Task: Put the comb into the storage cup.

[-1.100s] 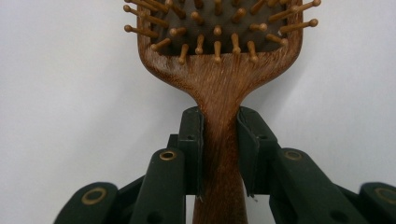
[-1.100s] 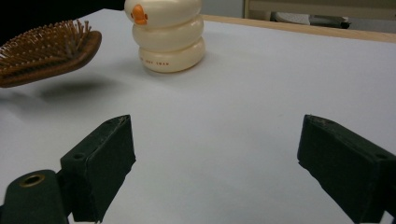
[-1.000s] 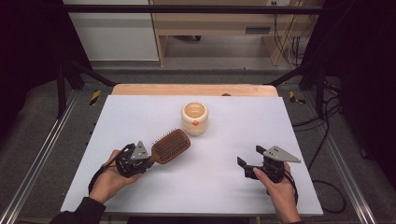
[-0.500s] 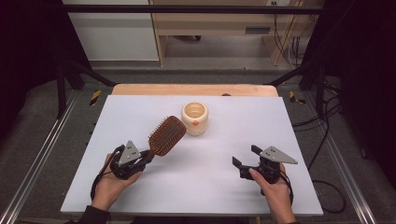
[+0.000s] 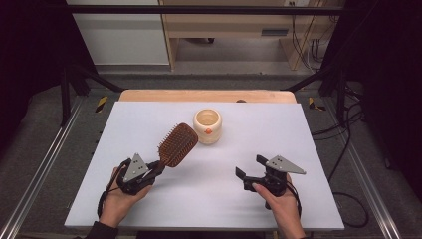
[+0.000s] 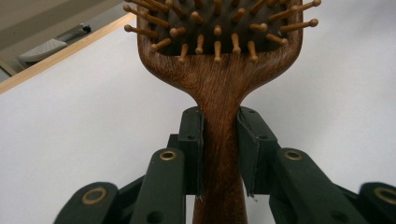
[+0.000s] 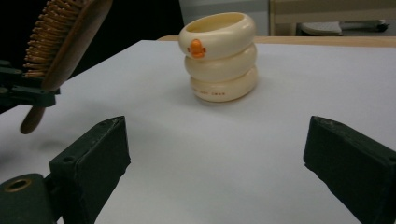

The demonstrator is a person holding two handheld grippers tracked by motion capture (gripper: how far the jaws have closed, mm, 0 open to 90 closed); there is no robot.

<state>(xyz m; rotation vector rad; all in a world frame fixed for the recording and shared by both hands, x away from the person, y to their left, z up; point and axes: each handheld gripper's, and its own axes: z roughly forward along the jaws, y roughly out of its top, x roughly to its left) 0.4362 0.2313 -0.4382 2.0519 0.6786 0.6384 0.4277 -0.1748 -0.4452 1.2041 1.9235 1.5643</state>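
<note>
- Left gripper point(image 5: 158, 166) is clamped on the neck of a wooden hairbrush point(image 5: 176, 145), both pads pressed against the handle just below the head; we see it lifted off the white table point(image 5: 149, 119), bristles facing up.
- Right gripper point(image 5: 250, 167) hangs low over the table's right half, its jaws spread wide with nothing between them.
- From where we stand, the brush's long axis runs away from the left gripper, up and to the right, its head pointing at the cream ringed pot point(image 5: 207, 126) near the table's middle. The brush head sits just beside the pot, apart from it.
- We judge the left hand point(image 5: 119, 199) the nearer of the two to the pot; the right hand is well apart from it, though its open jaws face that way.
- Our left gripper view shows the grip itself: brush point(image 6: 219, 84) squeezed between the pads, wood grain and round-tipped pins plain.
- Our right gripper view adds the pot's point(image 7: 219, 58) three stacked rings, an orange mark on the top one, and the brush point(image 7: 63, 39) seen side-on.
</note>
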